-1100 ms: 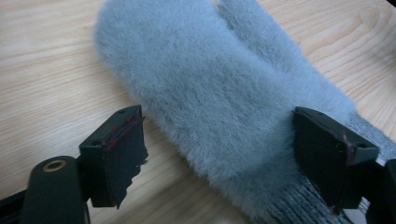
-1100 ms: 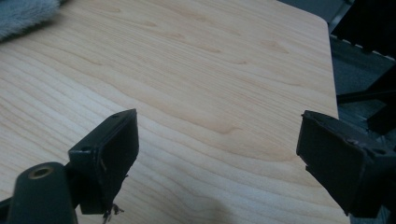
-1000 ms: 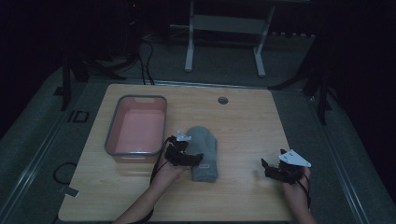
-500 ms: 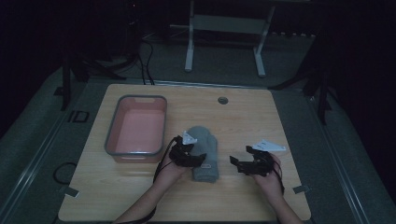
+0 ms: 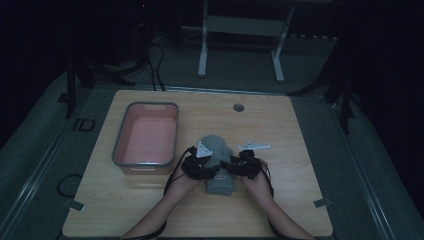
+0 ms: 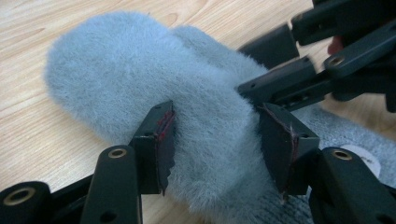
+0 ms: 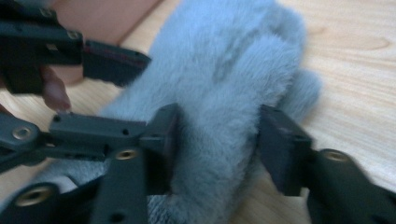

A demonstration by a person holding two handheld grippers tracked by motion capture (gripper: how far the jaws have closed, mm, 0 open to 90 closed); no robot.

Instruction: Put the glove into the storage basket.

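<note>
A fluffy grey mitten [image 5: 218, 146] lies on the wooden table [image 5: 300, 165], its knit cuff toward the person. My left gripper [image 5: 202, 168] grips it from the left and my right gripper [image 5: 236, 167] from the right, near the cuff end. In the left gripper view my left gripper [image 6: 217, 144] has both jaws pressed into the fur of the mitten [image 6: 116, 70], with the right gripper [image 6: 285, 81] just beyond. In the right gripper view my right gripper [image 7: 217, 140] squeezes the mitten [image 7: 233, 56], and the left gripper [image 7: 105, 93] is close on the left.
A pink tray with a grey rim [image 5: 116, 147] stands empty just left of the mitten, close to the left hand. A round cable hole [image 5: 238, 107] sits at the table's far middle. Bare wood lies to the right and in front.
My right gripper has travelled left from the table's right side to the mitten and closed on it. The left gripper has stayed on the mitten.
</note>
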